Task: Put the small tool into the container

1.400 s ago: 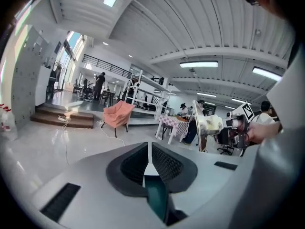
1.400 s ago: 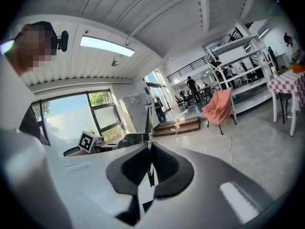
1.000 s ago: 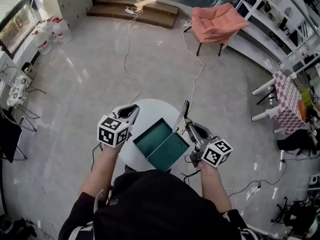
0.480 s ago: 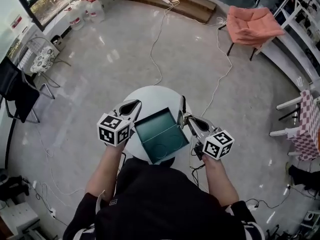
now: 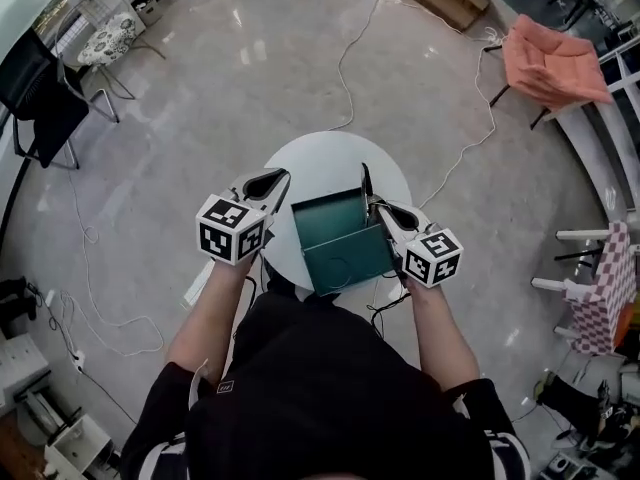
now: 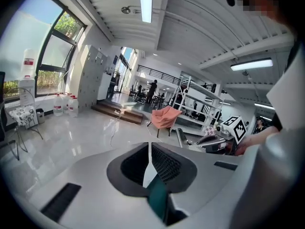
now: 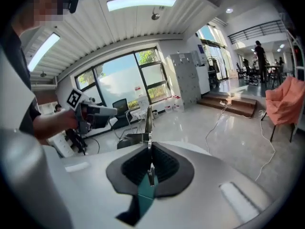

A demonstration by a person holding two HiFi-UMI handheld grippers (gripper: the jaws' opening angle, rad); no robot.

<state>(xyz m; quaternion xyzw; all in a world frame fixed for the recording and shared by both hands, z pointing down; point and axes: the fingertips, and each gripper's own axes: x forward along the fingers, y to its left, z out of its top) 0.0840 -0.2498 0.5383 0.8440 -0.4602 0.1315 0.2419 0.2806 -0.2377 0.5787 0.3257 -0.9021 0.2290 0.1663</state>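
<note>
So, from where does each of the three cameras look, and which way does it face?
Head view: on the person's head, facing steeply down at the round table and green container; torso, both arms, left gripper and right gripper show.
Left gripper view: on the left gripper, facing across the floor toward the orange chair; its jaws, together, show.
Right gripper view: on the right gripper, facing the windows; its jaws clamp a thin metal strip.
Shared: all three show the orange chair.
</note>
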